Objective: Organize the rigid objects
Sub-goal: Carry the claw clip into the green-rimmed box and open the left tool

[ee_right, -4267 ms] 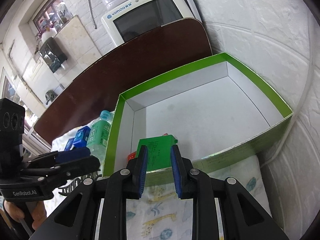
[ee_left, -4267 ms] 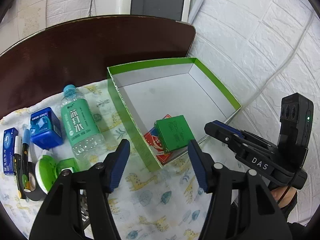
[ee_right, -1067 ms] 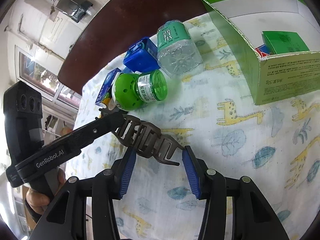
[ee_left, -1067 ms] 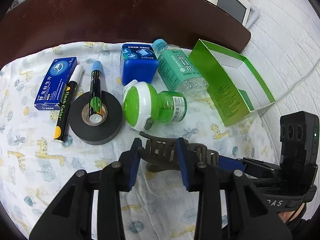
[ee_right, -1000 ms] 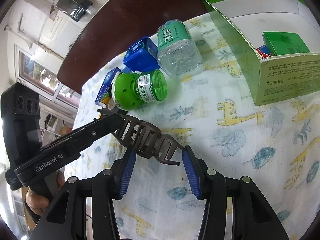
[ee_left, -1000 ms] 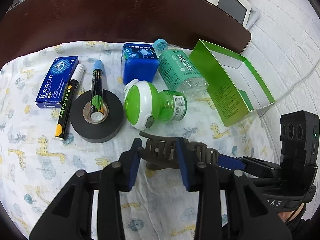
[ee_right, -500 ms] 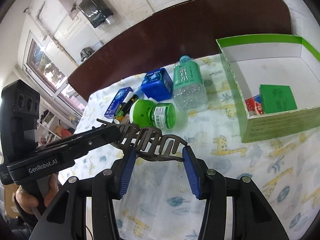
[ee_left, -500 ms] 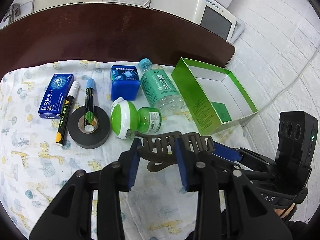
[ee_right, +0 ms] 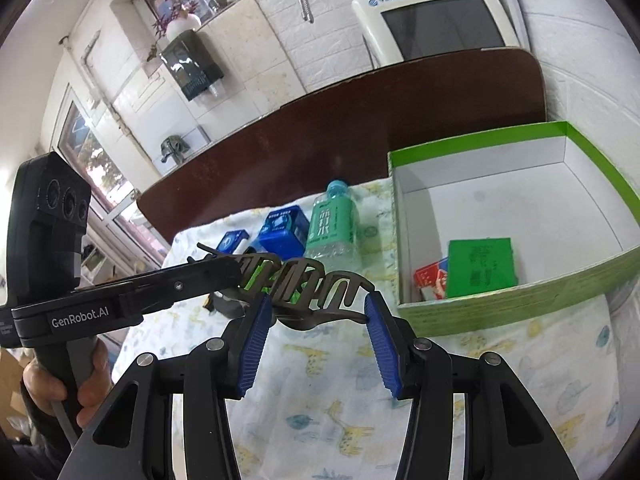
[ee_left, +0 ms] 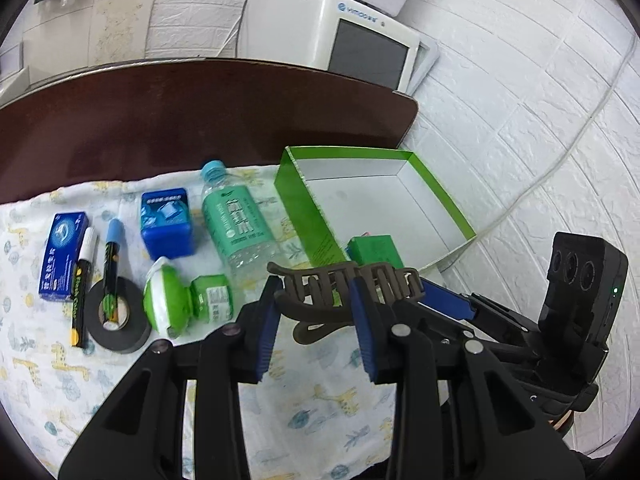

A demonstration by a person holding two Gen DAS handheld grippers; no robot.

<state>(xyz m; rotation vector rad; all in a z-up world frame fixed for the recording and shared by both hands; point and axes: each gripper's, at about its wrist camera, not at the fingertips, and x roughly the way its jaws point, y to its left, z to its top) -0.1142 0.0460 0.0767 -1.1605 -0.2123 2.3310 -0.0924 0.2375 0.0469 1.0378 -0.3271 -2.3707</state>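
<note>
Left gripper (ee_left: 314, 312) pinching dark brown plastic claw hair clip (ee_left: 344, 292), lifted above cloth. Right gripper (ee_right: 316, 332) fingers spread around clip, contact unclear. Risk: springy toothed clip twists loose during handover, misses green-rimmed cardboard box (ee_right: 520, 304).

A dark brown hair claw (ee_left: 344, 292) with curved teeth is held up off the cloth, lying crosswise just near of the green box (ee_left: 308, 216). The box is open, white inside, with a green pack (ee_right: 480, 268) and a red pack (ee_right: 430, 278) in its near left corner. Left of it lies a green-labelled bottle (ee_left: 236, 224), cap pointing far.
</note>
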